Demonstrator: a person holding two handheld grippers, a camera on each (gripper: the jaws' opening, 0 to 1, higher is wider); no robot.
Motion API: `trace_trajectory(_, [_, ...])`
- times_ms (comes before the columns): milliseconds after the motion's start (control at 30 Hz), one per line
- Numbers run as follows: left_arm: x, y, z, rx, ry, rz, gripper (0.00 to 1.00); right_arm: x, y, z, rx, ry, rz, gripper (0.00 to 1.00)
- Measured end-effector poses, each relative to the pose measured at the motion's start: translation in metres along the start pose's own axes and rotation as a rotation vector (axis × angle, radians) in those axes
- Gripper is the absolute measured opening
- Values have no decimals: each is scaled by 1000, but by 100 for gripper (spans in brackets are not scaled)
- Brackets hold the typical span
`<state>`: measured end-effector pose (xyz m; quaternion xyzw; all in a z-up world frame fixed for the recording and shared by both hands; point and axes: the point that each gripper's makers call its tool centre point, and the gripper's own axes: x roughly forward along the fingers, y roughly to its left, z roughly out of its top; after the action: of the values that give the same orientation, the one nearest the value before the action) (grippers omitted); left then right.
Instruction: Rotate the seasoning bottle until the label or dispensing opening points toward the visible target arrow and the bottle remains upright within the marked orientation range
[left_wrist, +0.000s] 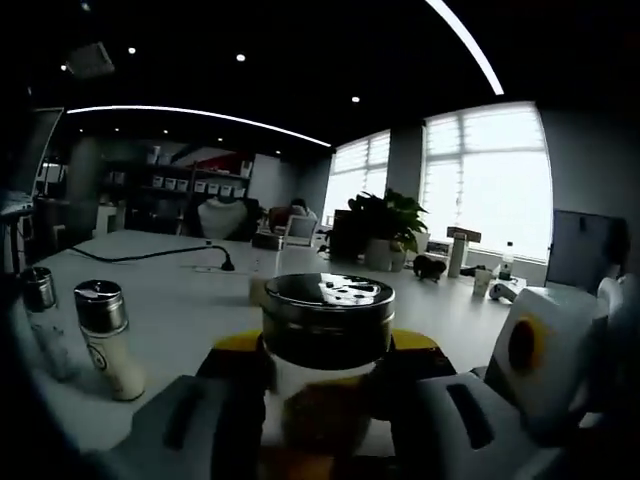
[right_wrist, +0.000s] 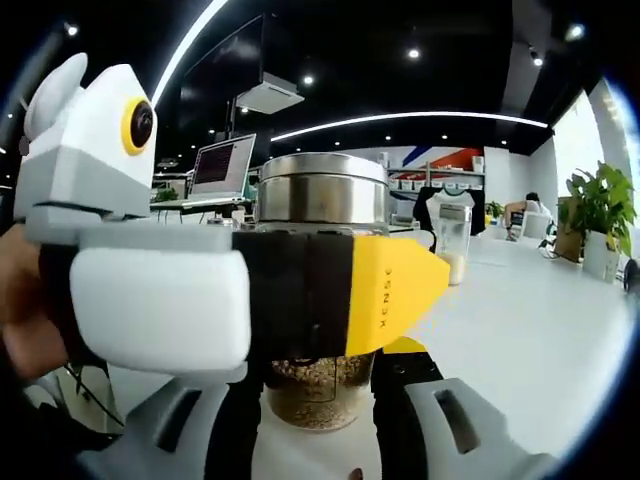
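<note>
In the left gripper view, the left claw (left_wrist: 325, 400) grips the seasoning bottle (left_wrist: 326, 345) on both sides of its glass body, just below the dark metal lid. The bottle stands upright on the white surface (left_wrist: 190, 300), directly in front of the camera. In the right gripper view, the right claw (right_wrist: 322, 415) brackets the bottle's lower body, which holds brown seasoning; whether its jaws press the glass cannot be told. The left claw crosses there from the left, clamped around the bottle's middle. Two smaller shakers (left_wrist: 108, 335) stand upright to the left in the left gripper view. A potted plant (left_wrist: 385, 228) stands far back by the windows.
</note>
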<state>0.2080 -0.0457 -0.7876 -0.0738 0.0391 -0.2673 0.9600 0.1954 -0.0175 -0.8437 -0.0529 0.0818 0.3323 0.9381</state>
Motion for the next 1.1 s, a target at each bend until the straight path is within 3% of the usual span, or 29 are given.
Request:
trace_trajectory(400, [-3,2,0,-4,-3,-4,47,1,3,0,-10,1,15,41])
trace_trajectory(733, [-3,2,7,85,-10,-65,46,5,1,9,-39,-14,40,40])
trace_trajectory(1100, [0,8,5,86,11,-116,46,10,4,9,-37,-14,76,40])
